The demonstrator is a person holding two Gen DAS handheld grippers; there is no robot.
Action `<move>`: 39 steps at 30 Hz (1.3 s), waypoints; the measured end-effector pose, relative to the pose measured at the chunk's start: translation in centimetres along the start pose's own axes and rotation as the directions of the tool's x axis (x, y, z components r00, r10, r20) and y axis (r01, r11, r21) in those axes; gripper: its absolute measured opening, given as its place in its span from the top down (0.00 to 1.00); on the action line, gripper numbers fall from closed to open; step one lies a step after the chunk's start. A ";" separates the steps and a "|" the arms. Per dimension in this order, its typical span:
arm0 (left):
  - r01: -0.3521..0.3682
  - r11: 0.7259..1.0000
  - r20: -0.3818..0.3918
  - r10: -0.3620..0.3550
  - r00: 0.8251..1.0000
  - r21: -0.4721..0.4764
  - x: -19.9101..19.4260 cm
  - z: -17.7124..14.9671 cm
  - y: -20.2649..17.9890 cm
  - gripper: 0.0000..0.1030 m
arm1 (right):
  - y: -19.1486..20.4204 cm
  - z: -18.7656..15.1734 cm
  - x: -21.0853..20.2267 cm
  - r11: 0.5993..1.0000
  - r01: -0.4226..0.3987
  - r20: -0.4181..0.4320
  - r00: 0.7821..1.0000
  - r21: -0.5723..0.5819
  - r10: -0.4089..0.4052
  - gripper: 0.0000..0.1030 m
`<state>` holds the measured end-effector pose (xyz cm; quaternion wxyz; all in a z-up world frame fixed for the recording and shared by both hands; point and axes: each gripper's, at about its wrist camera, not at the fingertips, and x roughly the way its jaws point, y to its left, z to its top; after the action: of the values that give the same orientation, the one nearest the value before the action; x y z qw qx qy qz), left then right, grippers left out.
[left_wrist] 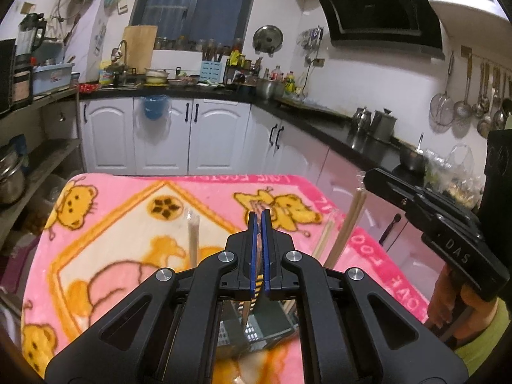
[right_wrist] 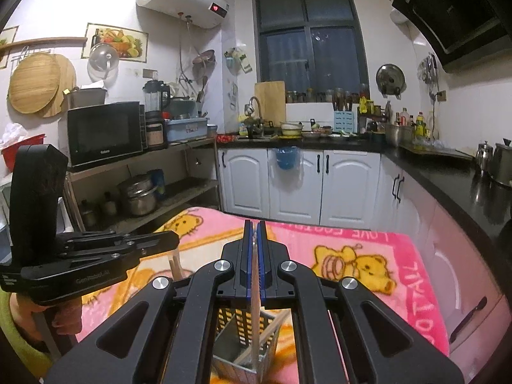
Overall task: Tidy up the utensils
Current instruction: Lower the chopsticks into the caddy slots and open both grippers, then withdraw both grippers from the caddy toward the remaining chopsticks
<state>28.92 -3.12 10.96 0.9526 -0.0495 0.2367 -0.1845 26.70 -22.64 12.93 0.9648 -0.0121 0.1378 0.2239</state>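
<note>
Right claw (right_wrist: pixel 255 233) clamped on a pale wooden chopstick (right_wrist: pixel 255 313); shaft runs down between the blue pads toward the perforated metal utensil holder (right_wrist: pixel 243 352) directly below, lower tip apparently at or just inside the holder mouth. Cannot tell from the right wrist view whether the tip touches the bottom. Holder already carries at least one other stick, leaning diagonally.

Left claw (left_wrist: pixel 259 220) pressed nearly shut on a thin utensil with a yellow-and-black striped handle (left_wrist: pixel 257 291); same holder glimpsed beneath it through the frame gap. Cannot tell exactly what the striped item is.

Still loose on the pink bear-print blanket (left_wrist: pixel 96 224) over the worktop: one wrapped pair of chopsticks (left_wrist: pixel 193 236) left of centre, more bare sticks (left_wrist: pixel 323 240) near the right edge.

Judgement on current step: inserting held pieces into holder.
- Keep chopstick vertical; lower until tip sits well below the rim before releasing.
- Steer clear of the leaning stick to avoid jamming or levering it out.
- Release one side at a time; both claws crowd the same opening.
- Light holder on soft blanket: likely to tip under side load, so push straight down only.
</note>
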 end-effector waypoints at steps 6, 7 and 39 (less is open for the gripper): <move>-0.023 1.000 0.000 0.023 1.000 0.003 -0.4 -0.6 0.3 0.97 | -0.7 -1.3 0.0 1.000 0.003 -0.034 0.999 0.028 -0.002 0.96; -0.026 1.000 0.000 0.026 1.000 0.003 -0.6 -0.7 0.4 0.96 | -0.8 -1.6 -0.1 0.999 0.005 -0.039 0.999 0.034 -0.003 0.94; -0.073 0.995 0.002 0.073 0.997 -0.070 -3.5 -3.9 2.6 0.11 | 0.7 -5.2 -3.9 0.998 0.064 -0.044 0.997 -0.020 -0.065 0.36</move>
<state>25.06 0.61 8.61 0.9569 -0.0745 0.2427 -0.1411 21.66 -24.09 9.03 0.9679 -0.0307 0.1569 0.1938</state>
